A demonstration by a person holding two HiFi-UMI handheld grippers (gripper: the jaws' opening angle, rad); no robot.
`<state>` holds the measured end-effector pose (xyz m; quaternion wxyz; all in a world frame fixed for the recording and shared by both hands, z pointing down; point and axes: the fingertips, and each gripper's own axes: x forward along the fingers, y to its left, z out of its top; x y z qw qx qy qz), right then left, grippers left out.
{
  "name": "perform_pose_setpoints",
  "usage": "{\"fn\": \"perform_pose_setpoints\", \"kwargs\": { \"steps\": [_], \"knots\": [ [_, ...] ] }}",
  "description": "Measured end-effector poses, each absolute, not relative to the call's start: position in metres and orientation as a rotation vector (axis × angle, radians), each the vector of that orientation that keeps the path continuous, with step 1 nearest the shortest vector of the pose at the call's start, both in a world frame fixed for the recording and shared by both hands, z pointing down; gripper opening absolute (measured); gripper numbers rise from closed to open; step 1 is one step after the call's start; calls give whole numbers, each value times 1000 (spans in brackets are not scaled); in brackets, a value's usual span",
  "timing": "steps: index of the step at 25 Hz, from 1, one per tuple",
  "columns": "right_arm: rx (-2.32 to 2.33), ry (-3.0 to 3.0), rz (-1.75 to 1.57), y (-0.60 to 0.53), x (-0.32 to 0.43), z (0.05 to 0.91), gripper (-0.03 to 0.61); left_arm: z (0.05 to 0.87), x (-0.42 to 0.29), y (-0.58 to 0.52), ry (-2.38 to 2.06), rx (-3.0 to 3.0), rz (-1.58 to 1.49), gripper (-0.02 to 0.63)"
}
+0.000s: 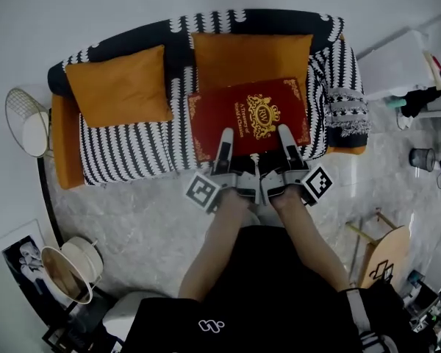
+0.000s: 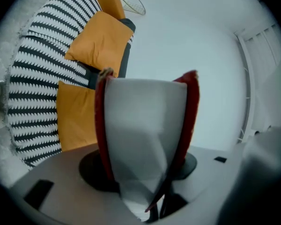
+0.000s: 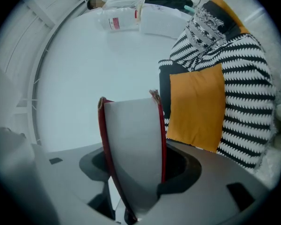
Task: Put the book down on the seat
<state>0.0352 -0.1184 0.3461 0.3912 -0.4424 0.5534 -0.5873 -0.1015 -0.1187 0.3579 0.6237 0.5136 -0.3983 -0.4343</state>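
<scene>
Head view: red book [image 1: 248,116] over sofa seat [image 1: 132,149], left tongs [image 1: 225,140] and right tongs [image 1: 286,134] clamped on it

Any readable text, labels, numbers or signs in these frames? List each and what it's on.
No text can be read outright.
Gold lettering round the crest on the book: too small to read.
Red label on the bottle: blurred.
White looped logo on the shirt: no letters.
Square markers on the cubes of the left gripper and right gripper: patterns, no words.
Black mark on the wooden panel: unreadable.
</scene>
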Motion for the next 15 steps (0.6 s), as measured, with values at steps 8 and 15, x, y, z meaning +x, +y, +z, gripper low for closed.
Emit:
{"fn": "perform_pose_setpoints", "kwargs": {
  "steps": [8,15],
  "knots": [
    [-1177,1361,-1565,-105,39,391,250,404,-98,-104,-958,1124,-937,236],
    [-1215,1305,-1604,-99,46,443,250,453,-91,-102,-966,1098,-871,236]
  ]
}}
